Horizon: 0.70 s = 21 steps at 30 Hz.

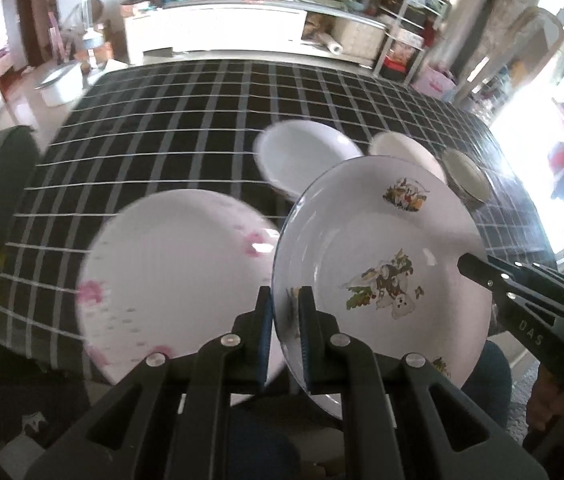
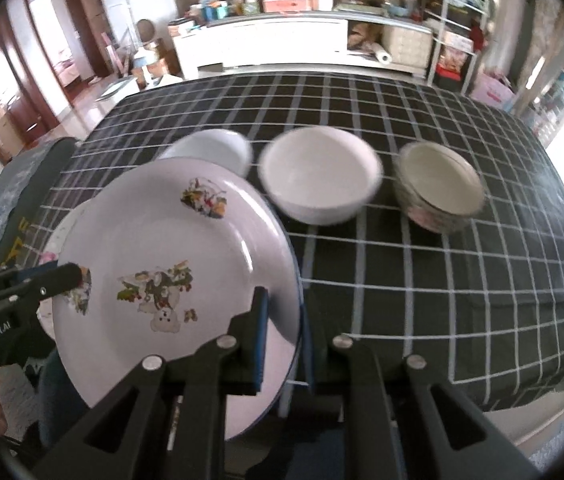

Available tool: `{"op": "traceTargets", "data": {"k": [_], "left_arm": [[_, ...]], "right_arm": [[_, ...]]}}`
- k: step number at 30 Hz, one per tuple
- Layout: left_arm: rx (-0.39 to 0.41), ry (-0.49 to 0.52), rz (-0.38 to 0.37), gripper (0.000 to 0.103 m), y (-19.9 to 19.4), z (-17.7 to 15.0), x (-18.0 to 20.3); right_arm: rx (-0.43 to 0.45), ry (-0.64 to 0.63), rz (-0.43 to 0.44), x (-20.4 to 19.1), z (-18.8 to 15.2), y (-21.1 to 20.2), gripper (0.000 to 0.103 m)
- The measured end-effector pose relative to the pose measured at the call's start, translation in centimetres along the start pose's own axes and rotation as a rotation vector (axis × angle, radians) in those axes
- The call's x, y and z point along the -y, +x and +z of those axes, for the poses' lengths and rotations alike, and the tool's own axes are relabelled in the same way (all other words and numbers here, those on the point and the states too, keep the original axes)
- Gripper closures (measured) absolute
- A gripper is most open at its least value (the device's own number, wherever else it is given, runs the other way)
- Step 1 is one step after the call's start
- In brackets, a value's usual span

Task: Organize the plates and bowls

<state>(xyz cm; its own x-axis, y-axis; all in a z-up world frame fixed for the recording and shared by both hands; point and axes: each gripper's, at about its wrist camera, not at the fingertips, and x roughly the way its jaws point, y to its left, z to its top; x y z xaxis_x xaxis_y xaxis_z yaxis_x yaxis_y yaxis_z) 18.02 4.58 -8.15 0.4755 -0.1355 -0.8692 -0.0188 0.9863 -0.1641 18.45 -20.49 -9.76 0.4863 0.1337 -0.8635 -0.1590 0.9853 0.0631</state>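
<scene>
Fig.: table (image 2: 461,300) w/ checked cloth. Decorated plate (image 1: 381,248) is held clear of it at opposite rims — left gripper (image 1: 285,312) and right gripper (image 2: 283,320) both clamped narrow on its edge. Risk: uneven pull btwn hands could slip the rim, dropping it onto the pink-flowered plate (image 1: 170,276) below. White bowl (image 2: 319,174), small dish (image 2: 212,150), patterned bowl (image 2: 439,186) — all appear empty.

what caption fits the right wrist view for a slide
Both grippers, right gripper and left gripper, clamp opposite rims of a flower-printed plate above the checked tablecloth.
</scene>
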Motion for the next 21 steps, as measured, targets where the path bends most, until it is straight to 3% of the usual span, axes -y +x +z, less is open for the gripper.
{"op": "traceTargets", "data": {"k": [9, 15, 21], "left_arm": [[-0.01, -0.092, 0.09, 0.093, -1.7, -1.8, -7.2], [-0.038, -0.123, 0.14, 0.093, -0.7, -2.6, -9.8], [-0.046, -0.164, 0.146, 0.093, 0.2, -2.5, -11.5]], "right_arm": [[-0.033, -0.117, 0.065, -7.5, 1.6, 2.7, 0.084], [-0.096, -0.136, 0.098, -10.4, 2.0, 5.4, 0.084], [-0.104, -0.181, 0.091, -12.3, 2.7, 6.7, 0.084]]}}
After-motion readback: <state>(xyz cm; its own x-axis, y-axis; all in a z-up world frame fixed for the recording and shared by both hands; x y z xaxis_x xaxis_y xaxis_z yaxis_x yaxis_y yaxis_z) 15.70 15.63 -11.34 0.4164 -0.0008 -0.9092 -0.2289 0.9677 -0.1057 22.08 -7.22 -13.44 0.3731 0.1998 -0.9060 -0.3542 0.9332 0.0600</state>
